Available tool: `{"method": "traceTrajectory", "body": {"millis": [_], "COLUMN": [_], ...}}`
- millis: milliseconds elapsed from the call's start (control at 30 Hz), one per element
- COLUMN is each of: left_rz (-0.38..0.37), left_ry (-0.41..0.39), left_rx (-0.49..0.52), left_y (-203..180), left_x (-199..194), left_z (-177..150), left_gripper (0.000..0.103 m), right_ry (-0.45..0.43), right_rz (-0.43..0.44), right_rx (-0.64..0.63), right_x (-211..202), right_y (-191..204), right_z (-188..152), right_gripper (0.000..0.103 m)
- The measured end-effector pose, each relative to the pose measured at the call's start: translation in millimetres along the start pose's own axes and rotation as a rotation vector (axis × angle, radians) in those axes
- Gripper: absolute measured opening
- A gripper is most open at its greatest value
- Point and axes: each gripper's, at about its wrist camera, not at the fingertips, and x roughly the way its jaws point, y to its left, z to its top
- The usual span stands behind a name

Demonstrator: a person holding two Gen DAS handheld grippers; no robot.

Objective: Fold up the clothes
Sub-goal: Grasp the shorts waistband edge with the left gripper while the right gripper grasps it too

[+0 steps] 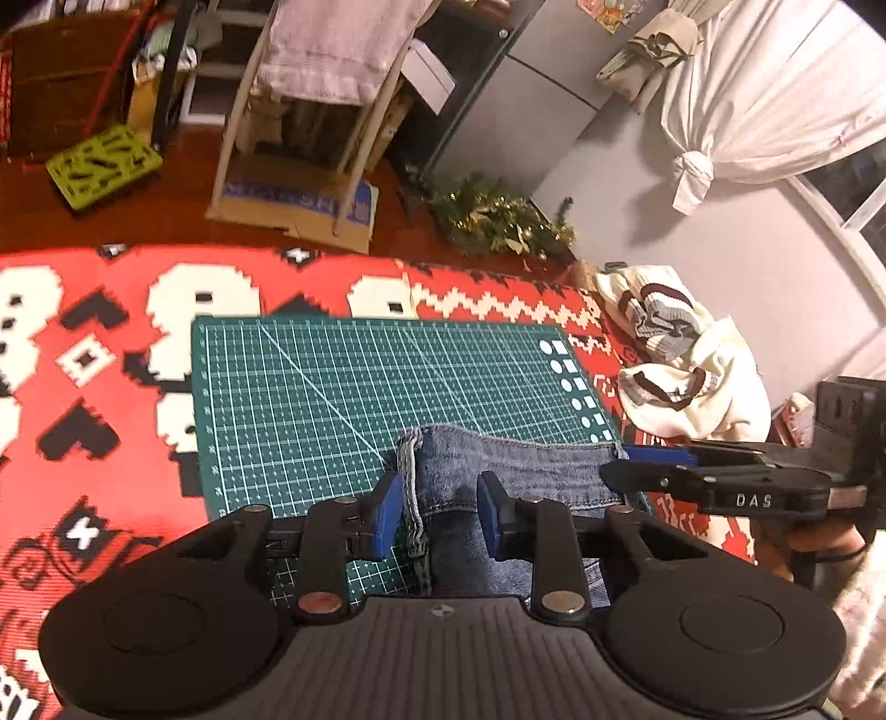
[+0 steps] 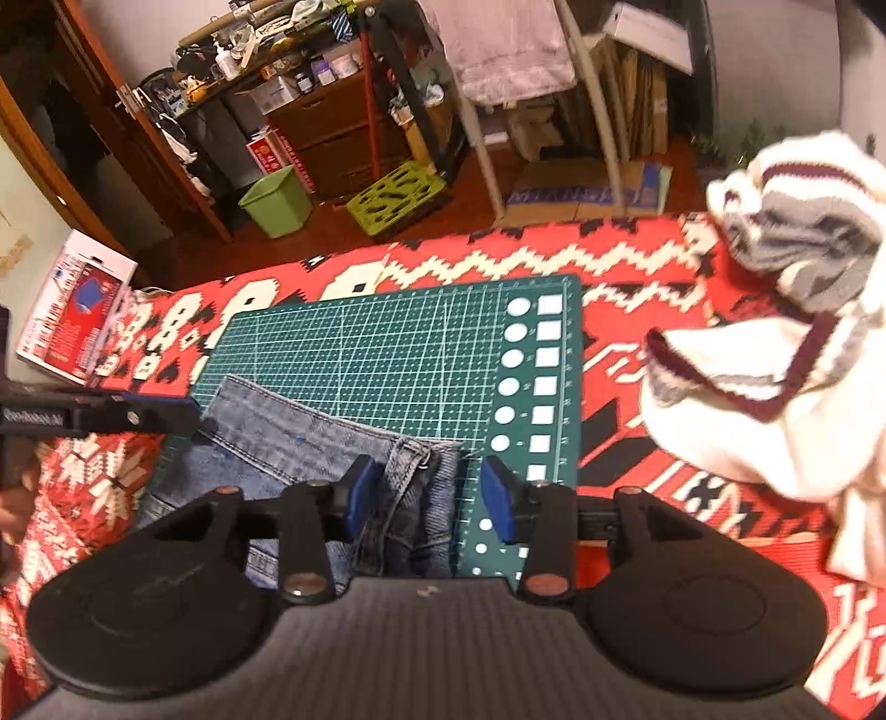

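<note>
Two half-open tools astride unclamped jeans; cream sweater heaped beside the mat.

Green gridded cutting mat lying on red patterned rug. Lime slotted crate sitting on wooden floor beside green bin. Flattened cardboard box lying under white drying rack, pale towel hanging over it. Tinsel greenery resting by grey wall. White curtain hanging knotted. Boxed item sitting at rug's edge.
</note>
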Motion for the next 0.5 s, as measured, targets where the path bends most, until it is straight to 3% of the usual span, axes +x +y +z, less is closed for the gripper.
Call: {"method": "traceTrajectory", "body": {"millis": [133, 167, 200, 300, 500], "left_rz": [-0.048, -0.056, -0.063, -0.067, -0.052], "left_ry": [0.025, 0.028, 0.031, 0.021, -0.039], "left_rx": [-0.046, -0.054, -0.06, -0.063, -0.062], "left_y": [9.2, 10.5, 11.4, 10.2, 2.9], "left_x": [11.6, 14.1, 16.3, 17.9, 8.2], "left_z": [0.8, 1.3, 1.7, 0.1, 0.2], "left_gripper": [0.028, 0.028, 0.026, 0.015, 0.011], "right_ry": [0.008, 0.019, 0.023, 0.015, -0.041], "right_rz": [0.028, 0.043, 0.053, 0.056, 0.043], "right_rx": [-0.037, -0.036, -0.028, -0.03, -0.054], "right_x": [6.1, 7.9, 8.9, 8.3, -1.4], "right_y": [-2.7, -3.0, -3.3, -2.3, 9.2], "right_z": [3.7, 4.4, 4.8, 5.1, 12.4], "right_gripper": [0.045, 0.033, 0.03, 0.023, 0.014]}}
